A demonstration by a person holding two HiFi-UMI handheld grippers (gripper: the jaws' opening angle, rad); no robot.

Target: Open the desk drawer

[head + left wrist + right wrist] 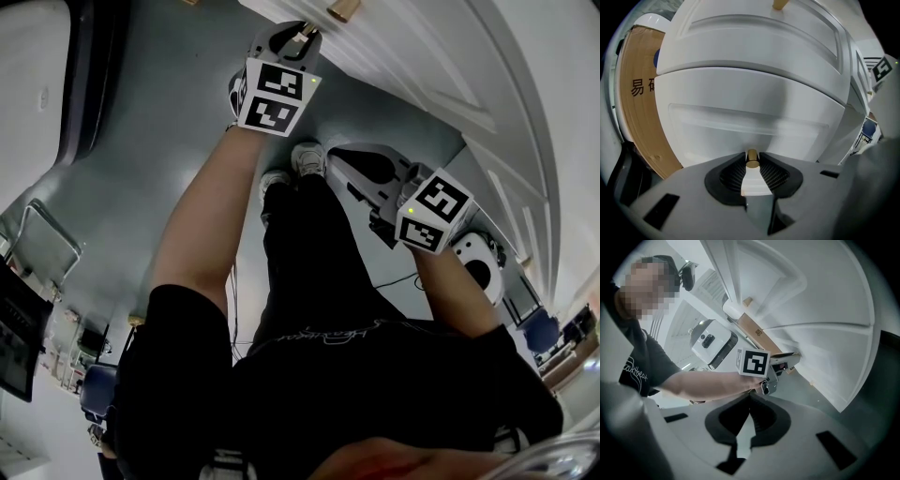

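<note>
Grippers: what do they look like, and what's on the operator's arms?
Both the left gripper and right gripper have smooth grey moulded shells with black textured tongs in a rounded recess. Each carries a white cube with black square markers and a small green light. The person wears a black short-sleeved T-shirt; forearms bare.

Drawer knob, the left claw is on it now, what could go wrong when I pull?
1. The left claw pinches the knob only at its pad tips, so it may slip off once the drawer resists.
2. In the head view the shoes stand close to the desk, so the drawer might bump the legs if it comes far out.
</note>
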